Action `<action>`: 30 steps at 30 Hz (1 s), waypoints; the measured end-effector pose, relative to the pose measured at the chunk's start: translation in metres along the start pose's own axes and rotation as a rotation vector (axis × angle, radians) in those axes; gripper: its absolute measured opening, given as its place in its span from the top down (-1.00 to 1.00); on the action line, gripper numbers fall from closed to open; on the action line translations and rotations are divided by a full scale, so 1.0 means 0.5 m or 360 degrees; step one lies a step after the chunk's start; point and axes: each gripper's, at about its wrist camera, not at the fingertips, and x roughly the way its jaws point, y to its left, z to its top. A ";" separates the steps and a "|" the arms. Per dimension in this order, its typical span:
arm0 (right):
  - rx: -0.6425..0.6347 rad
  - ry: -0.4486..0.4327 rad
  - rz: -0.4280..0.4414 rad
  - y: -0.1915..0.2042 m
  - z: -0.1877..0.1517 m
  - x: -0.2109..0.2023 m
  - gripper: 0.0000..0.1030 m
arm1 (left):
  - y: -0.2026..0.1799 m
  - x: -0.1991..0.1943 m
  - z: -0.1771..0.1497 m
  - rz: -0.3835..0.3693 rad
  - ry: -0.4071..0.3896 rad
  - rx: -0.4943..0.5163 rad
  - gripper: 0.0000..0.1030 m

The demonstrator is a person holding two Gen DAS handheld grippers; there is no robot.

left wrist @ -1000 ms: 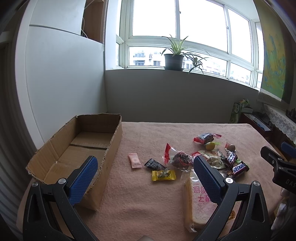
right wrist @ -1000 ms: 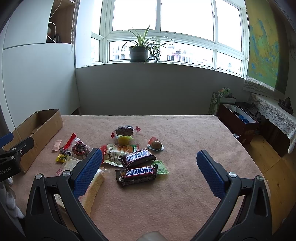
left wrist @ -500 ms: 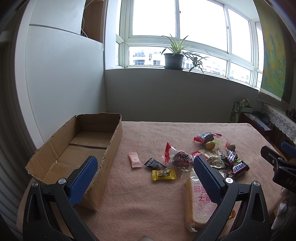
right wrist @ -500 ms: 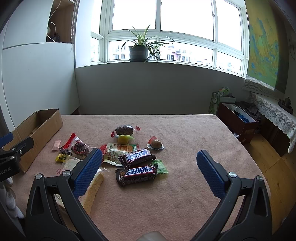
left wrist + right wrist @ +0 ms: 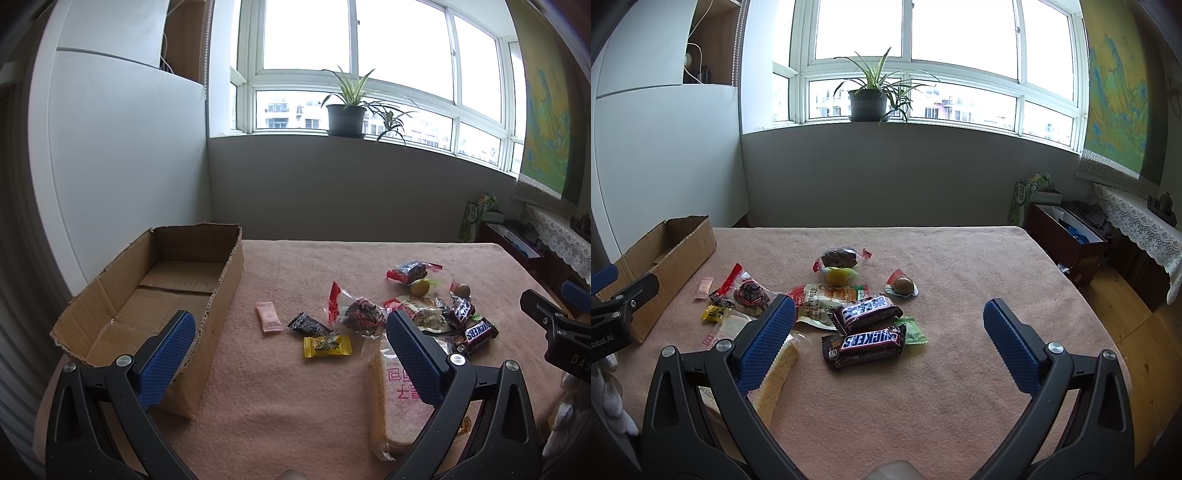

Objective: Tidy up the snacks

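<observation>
An empty cardboard box (image 5: pixel 155 295) lies open at the table's left side, also seen as the box (image 5: pixel 676 251) in the right wrist view. Snacks lie loose on the pink cloth: a pink sachet (image 5: pixel 269 317), a yellow candy (image 5: pixel 327 346), a bagged bread slice (image 5: pixel 400 402), two Snickers bars (image 5: pixel 866 341), a brown cake pack (image 5: pixel 839 258). My left gripper (image 5: pixel 288 354) hovers open near the table's front, over the yellow candy. My right gripper (image 5: pixel 888 338) is open too, with the Snickers bars between its fingers but lower down on the table.
The table's right edge (image 5: pixel 1082 291) drops to a wooden floor with a dark red box (image 5: pixel 1067 240). A potted plant (image 5: pixel 868 99) stands on the windowsill behind. A white cabinet (image 5: pixel 110 166) stands left of the cardboard box.
</observation>
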 end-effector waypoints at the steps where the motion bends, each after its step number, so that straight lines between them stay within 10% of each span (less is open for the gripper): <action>1: -0.0001 0.0002 0.0002 0.000 0.000 0.000 -1.00 | 0.000 -0.001 0.000 0.0000 -0.0002 -0.0001 -0.99; 30: 0.0011 0.0110 0.0153 0.006 -0.004 -0.007 -1.00 | 0.006 -0.012 0.000 -0.0043 0.0028 0.0013 -0.99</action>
